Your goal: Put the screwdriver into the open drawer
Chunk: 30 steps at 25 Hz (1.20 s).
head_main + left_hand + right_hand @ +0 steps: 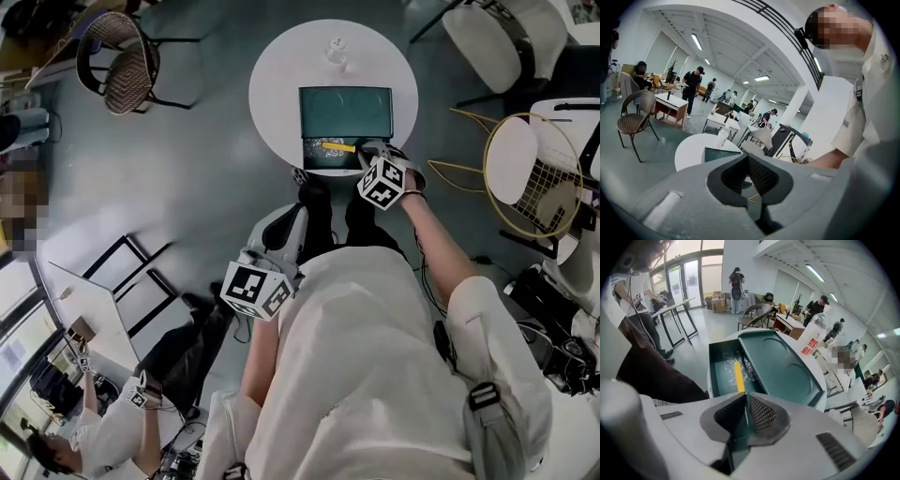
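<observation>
A teal drawer box (345, 111) stands on a small round white table (281, 75). Its drawer (317, 161) is pulled open toward me. The screwdriver (739, 375), with a yellow handle, reaches from my right gripper (746, 397) into the drawer (719, 376), over some crinkled clear plastic. The right jaws are shut on its thin shaft. From the head view, the right gripper (364, 155) sits at the drawer's front right corner, and the yellow handle (337, 147) lies inside. My left gripper (292, 220) hangs low by my legs, short of the table. Its jaws (748, 157) are shut with nothing between them.
A clear bottle (337, 52) stands at the table's far edge, behind the box. A wicker chair (122, 61) is at the far left and a wire chair (539, 178) close on the right. Folding tables (112, 291) and other people occupy the room around.
</observation>
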Each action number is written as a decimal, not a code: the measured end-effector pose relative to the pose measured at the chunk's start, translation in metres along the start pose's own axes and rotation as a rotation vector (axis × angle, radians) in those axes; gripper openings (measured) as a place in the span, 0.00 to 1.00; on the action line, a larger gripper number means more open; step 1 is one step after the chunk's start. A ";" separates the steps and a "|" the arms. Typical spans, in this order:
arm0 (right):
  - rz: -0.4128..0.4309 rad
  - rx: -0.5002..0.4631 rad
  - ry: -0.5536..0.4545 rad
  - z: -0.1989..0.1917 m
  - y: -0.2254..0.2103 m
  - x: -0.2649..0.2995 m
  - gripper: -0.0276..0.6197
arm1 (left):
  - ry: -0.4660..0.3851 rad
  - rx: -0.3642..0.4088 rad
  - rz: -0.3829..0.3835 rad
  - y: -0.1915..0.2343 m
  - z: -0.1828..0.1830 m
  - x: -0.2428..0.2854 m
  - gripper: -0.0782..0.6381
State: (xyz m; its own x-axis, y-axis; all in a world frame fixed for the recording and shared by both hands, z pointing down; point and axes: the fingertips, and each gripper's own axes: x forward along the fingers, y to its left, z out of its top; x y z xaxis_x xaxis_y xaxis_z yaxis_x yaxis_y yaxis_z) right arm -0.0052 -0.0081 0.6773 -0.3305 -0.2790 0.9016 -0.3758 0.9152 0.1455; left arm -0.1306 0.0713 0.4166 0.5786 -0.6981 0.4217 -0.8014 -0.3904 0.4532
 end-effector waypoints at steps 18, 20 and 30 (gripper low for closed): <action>-0.057 0.553 -0.480 0.012 -0.020 -0.117 0.05 | 0.015 0.048 -0.070 -0.037 0.000 0.022 0.13; -0.045 0.598 -0.477 0.004 -0.020 -0.119 0.05 | 0.017 0.049 -0.073 -0.040 0.000 0.025 0.13; 0.166 0.771 -0.348 -0.016 0.050 -0.071 0.05 | 0.044 0.054 -0.070 -0.039 -0.002 0.028 0.13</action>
State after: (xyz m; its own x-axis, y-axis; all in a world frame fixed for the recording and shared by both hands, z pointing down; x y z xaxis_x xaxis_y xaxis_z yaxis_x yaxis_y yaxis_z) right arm 0.0135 0.0618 0.6270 -0.6324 -0.3475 0.6924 -0.7404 0.5339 -0.4083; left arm -0.0823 0.0682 0.4127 0.6389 -0.6413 0.4250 -0.7648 -0.4700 0.4407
